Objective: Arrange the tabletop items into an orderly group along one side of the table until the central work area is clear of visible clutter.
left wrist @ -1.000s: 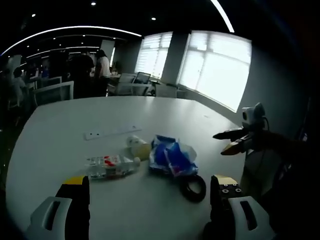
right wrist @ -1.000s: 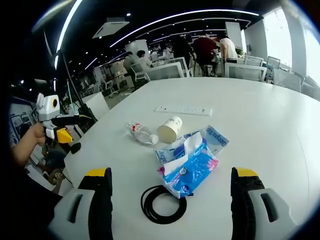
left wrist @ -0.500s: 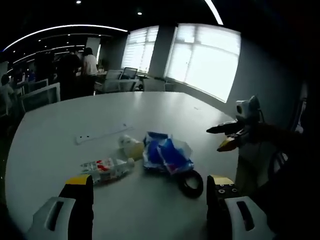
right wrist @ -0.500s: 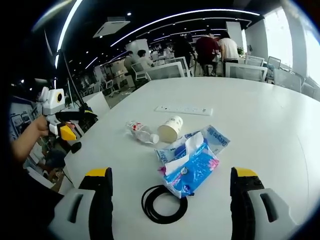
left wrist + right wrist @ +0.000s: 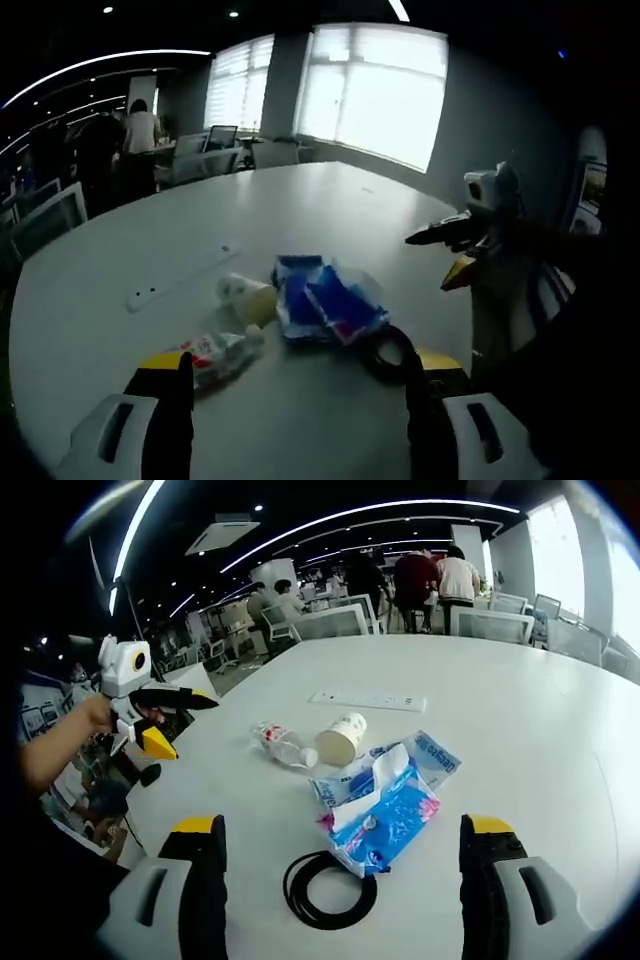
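Five loose items clustered mid-table (image 5: 560, 730): plastic bottle (image 5: 280, 744) and paper cup (image 5: 341, 737) at about 11 o'clock of the blue wipes packet (image 5: 385, 802), black cable coil (image 5: 328, 885) touching the packet's near edge at 6 o'clock, white power strip (image 5: 366, 700) well apart at 12 o'clock. Same cluster seen in the left gripper view: bottle (image 5: 215, 355), cup (image 5: 245, 297), packet (image 5: 325, 305), coil (image 5: 388, 350), strip (image 5: 180, 279). Left gripper (image 5: 290, 420) wide open, empty, advanced toward the cluster over the last second, bottle now just off its left jaw. Right gripper (image 5: 340, 880) likewise wide open, empty, position unchanged, coil between its jaws' line. Left gripper (image 5: 165, 715) in the right gripper view risen and swung inward at 9 o'clock. Right gripper (image 5: 450, 240) at 3 o'clock, possibly parted, too dim to confirm there. No item yet touched; central area uncleared; approach only begun.
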A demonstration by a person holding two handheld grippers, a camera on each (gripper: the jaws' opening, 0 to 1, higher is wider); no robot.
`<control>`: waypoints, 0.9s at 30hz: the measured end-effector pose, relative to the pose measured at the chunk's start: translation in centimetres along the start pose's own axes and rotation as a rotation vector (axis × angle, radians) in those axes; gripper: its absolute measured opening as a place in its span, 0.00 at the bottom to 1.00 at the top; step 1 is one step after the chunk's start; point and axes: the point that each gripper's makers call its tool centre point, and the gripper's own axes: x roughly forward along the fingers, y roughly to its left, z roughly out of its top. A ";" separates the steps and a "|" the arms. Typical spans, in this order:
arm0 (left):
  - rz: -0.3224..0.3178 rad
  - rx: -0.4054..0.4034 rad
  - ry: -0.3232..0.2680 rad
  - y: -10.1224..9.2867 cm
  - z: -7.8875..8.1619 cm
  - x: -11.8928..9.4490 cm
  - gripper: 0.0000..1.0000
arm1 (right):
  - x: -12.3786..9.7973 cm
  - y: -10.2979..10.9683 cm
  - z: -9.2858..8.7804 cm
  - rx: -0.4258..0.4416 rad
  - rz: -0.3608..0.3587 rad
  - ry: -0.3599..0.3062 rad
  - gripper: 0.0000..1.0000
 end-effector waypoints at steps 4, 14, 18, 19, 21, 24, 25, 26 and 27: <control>-0.044 0.037 0.031 0.2 0.4 1.4 0.81 | 0.2 0.0 -0.2 0.000 0.000 0.007 0.93; -0.103 0.140 0.114 2.2 0.6 4.3 0.71 | 0.3 -0.3 -0.5 0.000 -0.013 0.025 0.91; -0.138 0.110 0.126 2.7 0.9 5.7 0.70 | 0.5 -0.5 -0.5 -0.005 -0.009 0.035 0.88; -0.156 0.116 0.122 2.6 1.1 6.1 0.69 | 0.5 -0.6 -0.5 -0.007 -0.010 0.035 0.88; -0.177 0.123 0.123 2.8 1.3 6.8 0.65 | 0.6 -0.8 -0.5 -0.007 -0.013 0.035 0.88; -0.172 0.155 0.129 3.6 1.3 8.0 0.56 | 0.7 -0.9 -0.5 -0.009 -0.014 0.037 0.88; -0.171 0.164 0.140 3.9 1.2 8.5 0.55 | 0.7 -0.9 -0.5 -0.011 -0.016 0.035 0.87; -0.177 0.168 0.153 3.9 1.0 8.7 0.54 | 0.8 -1.0 -0.5 -0.010 -0.017 0.035 0.87; -0.194 0.171 0.175 3.9 0.7 9.1 0.54 | 0.8 -1.1 -0.5 -0.008 -0.018 0.036 0.87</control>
